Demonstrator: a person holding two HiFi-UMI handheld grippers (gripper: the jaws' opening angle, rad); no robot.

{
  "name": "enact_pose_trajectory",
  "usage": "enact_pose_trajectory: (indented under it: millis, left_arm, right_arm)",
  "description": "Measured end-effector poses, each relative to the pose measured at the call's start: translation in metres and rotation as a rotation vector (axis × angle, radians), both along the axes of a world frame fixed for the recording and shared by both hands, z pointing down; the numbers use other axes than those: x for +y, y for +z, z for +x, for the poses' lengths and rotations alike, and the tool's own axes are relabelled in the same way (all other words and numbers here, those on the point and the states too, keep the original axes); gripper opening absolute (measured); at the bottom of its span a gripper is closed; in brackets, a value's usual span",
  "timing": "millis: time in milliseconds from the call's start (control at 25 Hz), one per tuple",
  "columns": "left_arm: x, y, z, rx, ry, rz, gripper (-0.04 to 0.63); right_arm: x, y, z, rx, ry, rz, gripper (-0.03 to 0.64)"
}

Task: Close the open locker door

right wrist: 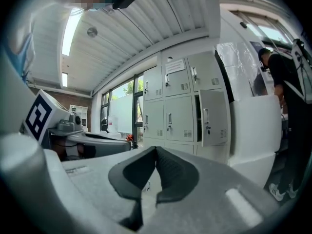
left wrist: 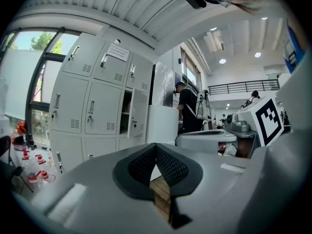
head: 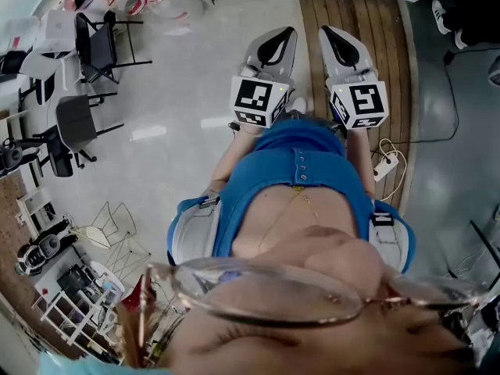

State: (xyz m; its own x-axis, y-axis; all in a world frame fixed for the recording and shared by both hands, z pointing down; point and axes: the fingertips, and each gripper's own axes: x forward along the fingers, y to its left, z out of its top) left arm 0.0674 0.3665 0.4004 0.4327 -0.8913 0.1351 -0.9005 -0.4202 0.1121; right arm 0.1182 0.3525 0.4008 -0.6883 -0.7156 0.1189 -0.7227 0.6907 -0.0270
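A bank of pale grey lockers [left wrist: 87, 101] stands some way ahead, and one middle door [left wrist: 139, 113] hangs open with dark shelves behind it. The right gripper view shows the same lockers [right wrist: 178, 111] and the open door [right wrist: 213, 117]. In the head view both grippers are held close in front of the person's torso, far from the lockers. My left gripper [head: 275, 44] and my right gripper [head: 337, 44] are shut, and neither holds anything. Their dark pads [left wrist: 156, 165] [right wrist: 155, 167] meet at the tips.
A person in black [left wrist: 187, 106] stands by a tall white block [left wrist: 163, 123] just right of the lockers. Black chairs [head: 94, 49] and clutter line the left of the grey floor. A wooden strip [head: 383, 45] with a power strip [head: 384, 166] lies at the right.
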Motion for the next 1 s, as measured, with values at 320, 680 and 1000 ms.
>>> enact_pose_trajectory:
  millis: [320,680,1000]
  left_arm:
    - [-0.034,0.001,-0.014,0.003,0.041,-0.004,0.0]
    - [-0.109,-0.003,-0.043,0.016,0.131,0.008,0.0]
    - [-0.158,-0.003,-0.081,0.023,0.167,0.0,0.0]
  right_arm:
    - [-0.036,0.002,-0.022,0.006,0.012,0.003,0.003]
    - [-0.107,-0.003,-0.06,0.019,0.065,0.019,0.003]
    - [-0.159,-0.01,-0.093,0.005,0.105,0.025,0.003]
